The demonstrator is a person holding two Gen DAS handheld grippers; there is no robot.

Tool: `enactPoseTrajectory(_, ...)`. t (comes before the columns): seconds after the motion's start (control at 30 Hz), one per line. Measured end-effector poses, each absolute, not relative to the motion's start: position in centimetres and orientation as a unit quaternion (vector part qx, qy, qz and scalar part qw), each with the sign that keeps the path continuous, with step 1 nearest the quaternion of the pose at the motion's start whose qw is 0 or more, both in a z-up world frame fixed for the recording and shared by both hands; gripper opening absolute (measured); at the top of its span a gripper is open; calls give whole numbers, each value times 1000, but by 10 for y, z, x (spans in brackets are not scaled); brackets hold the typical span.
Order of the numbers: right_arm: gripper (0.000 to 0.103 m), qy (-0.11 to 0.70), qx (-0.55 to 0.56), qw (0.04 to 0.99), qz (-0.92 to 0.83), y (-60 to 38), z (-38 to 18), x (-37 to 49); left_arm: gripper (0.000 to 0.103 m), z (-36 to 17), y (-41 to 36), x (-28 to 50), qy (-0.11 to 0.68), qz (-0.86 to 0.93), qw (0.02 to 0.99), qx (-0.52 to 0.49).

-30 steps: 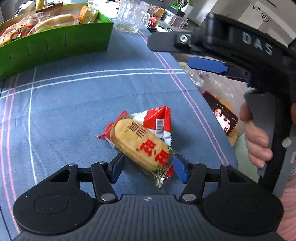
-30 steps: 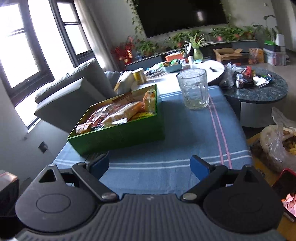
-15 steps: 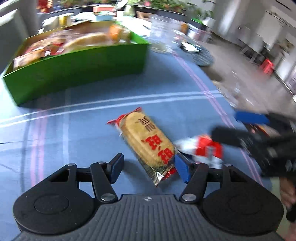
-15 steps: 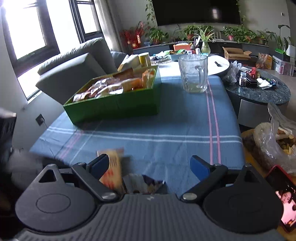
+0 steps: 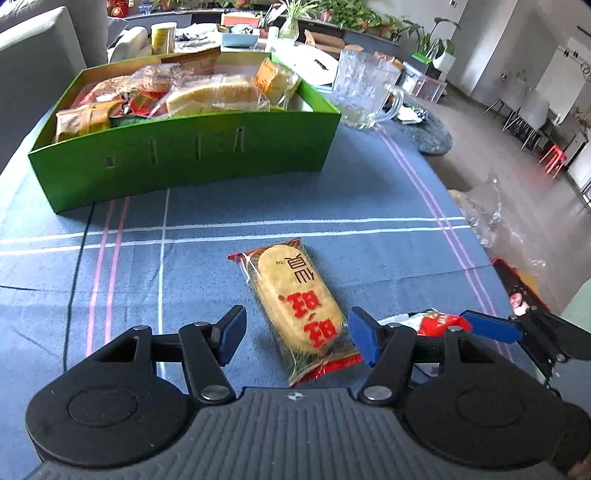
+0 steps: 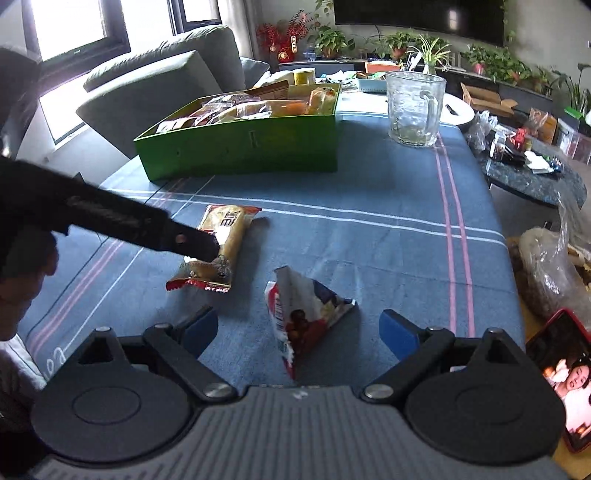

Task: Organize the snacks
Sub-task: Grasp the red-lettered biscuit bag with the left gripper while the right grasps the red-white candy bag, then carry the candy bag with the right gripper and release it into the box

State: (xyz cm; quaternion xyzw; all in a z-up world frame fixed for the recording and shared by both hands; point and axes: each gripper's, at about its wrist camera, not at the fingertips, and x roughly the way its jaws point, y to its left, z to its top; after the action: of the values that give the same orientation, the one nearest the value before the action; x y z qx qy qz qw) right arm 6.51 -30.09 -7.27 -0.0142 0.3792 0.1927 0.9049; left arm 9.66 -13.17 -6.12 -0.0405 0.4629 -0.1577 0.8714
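My table wears a blue cloth (image 6: 388, 199) striped in white and pink. Behind it sits a grey sofa (image 6: 162, 74) under bright windows (image 6: 74, 22), daylight pouring in from the left. A dark television (image 6: 417, 14) hangs on the far wall above a row of potted plants (image 6: 424, 48). To my right stands a round dark stone table (image 6: 535, 181), and pale chairs (image 5: 532, 110) line the grey floor beyond.

Left wrist view: red-white snack packet (image 5: 436, 320) mostly hidden behind left gripper (image 5: 297, 334) right finger. Phone (image 5: 517, 295) cut by right gripper (image 5: 491, 326), screen partly seen. Right wrist view: rice cracker pack (image 6: 221, 243) middle covered by dark gripper arm; phone (image 6: 565, 373) clipped at frame edge. Green box (image 6: 243, 144) contents too jumbled to identify.
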Motion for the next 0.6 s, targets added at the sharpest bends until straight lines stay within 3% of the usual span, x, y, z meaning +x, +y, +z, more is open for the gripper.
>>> enactPoseTrajectory(0.17,85,381,-8,908,172,-298,-78,70,59,-67,-140,99,460,-164,872,-21)
enactPoseTrajectory(0.23,84,377,-6,912,164,-299,-78,70,53,-67,-140,97,454,-175,874,-12)
enactPoseTrajectory(0.27,84,376,-3,912,163,-299,-77,71,46,-67,-140,96,451,-183,874,-10)
enactPoseTrajectory(0.6,83,350,31,922,162,-302,-69,70,40,-54,-126,79,414,-202,888,1)
